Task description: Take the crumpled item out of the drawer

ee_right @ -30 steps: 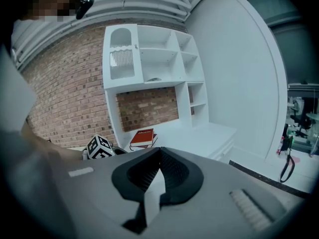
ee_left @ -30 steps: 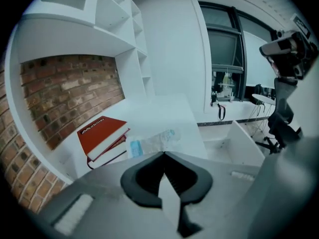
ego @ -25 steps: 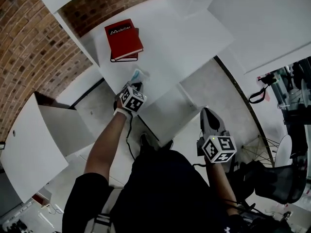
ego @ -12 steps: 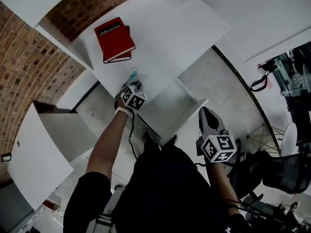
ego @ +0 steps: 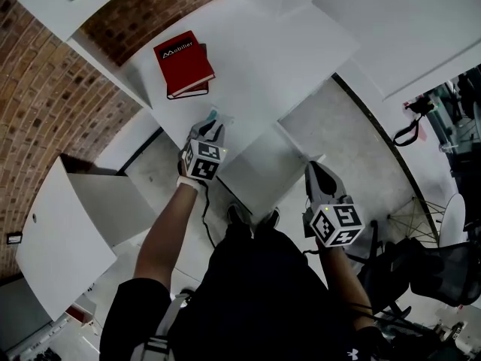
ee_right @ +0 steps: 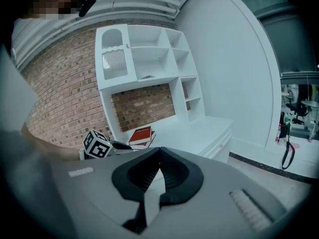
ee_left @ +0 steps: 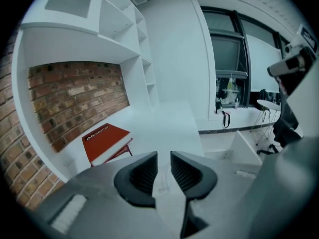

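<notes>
The crumpled item (ego: 213, 116), a small clear, teal-tinted wad, lies at the front edge of the white counter (ego: 255, 59). My left gripper (ego: 207, 129) is over it, and its jaws stand a narrow gap apart with the thin clear wad (ee_left: 162, 180) between them. In the left gripper view, that gripper (ee_left: 163, 169) points along the counter. The open white drawer (ego: 259, 168) juts out below the counter, to the right of my left arm. My right gripper (ego: 314, 170) hangs beside the drawer's right corner. In its own view, the right gripper (ee_right: 159, 156) is shut on nothing.
A red book (ego: 183, 62) on a second book lies on the counter near the brick wall (ego: 45, 104). A white cabinet door (ego: 52, 239) stands open at the lower left. White shelves (ee_right: 149, 54) rise above the counter. A dark chair (ego: 428, 269) is at the right.
My left gripper has stayed at the counter's front edge with the wad at its tips. The head view has shifted a little. The right gripper has hardly moved.
</notes>
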The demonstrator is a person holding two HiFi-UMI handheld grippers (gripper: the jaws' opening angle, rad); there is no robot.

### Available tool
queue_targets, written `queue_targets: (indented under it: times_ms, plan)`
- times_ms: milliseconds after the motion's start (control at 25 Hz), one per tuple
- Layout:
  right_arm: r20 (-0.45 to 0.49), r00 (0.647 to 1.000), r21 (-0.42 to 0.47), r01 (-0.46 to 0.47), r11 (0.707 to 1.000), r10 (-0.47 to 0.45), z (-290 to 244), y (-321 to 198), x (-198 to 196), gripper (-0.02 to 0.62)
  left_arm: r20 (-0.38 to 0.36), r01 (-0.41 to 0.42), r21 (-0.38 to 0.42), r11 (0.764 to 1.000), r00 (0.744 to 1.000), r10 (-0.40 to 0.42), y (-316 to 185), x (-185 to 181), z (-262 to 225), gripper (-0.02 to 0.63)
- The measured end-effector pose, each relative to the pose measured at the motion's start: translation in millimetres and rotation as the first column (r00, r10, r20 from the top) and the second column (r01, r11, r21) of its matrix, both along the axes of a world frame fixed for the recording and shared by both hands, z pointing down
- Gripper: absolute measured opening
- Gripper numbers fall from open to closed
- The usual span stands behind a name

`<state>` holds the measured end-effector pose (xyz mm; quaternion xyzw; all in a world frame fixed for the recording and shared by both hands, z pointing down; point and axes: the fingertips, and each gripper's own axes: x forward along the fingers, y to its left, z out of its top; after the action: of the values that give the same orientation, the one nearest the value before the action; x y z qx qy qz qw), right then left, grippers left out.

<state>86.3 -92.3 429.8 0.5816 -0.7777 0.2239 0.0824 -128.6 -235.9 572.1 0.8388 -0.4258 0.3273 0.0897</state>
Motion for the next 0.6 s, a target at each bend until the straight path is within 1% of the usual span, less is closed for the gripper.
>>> queue_targets:
  times_ms: [200, 400, 600]
  plan:
    - [0.012, 0.999, 0.024, 0.043, 0.999, -0.043, -8.6, -5.0, -10.7, 0.003, -0.110, 0.018, 0.077, 0.997, 0.994, -0.010, 17.8, 6.9, -64.9, 0.091]
    - [0.027, 0.995, 0.058, 0.093, 0.994, -0.095, -19.3, -10.6, -24.1, 0.003, -0.174, 0.027, 0.162, 0.986, 0.985, 0.001, 41.9, 15.5, -130.2, 0.091]
    - [0.028, 0.991, 0.101, 0.127, 0.987, -0.131, -34.1, -16.3, -34.5, 0.003, -0.255, 0.072, 0.198, 0.977, 0.967, -0.019, 67.3, 18.2, -166.8, 0.091]
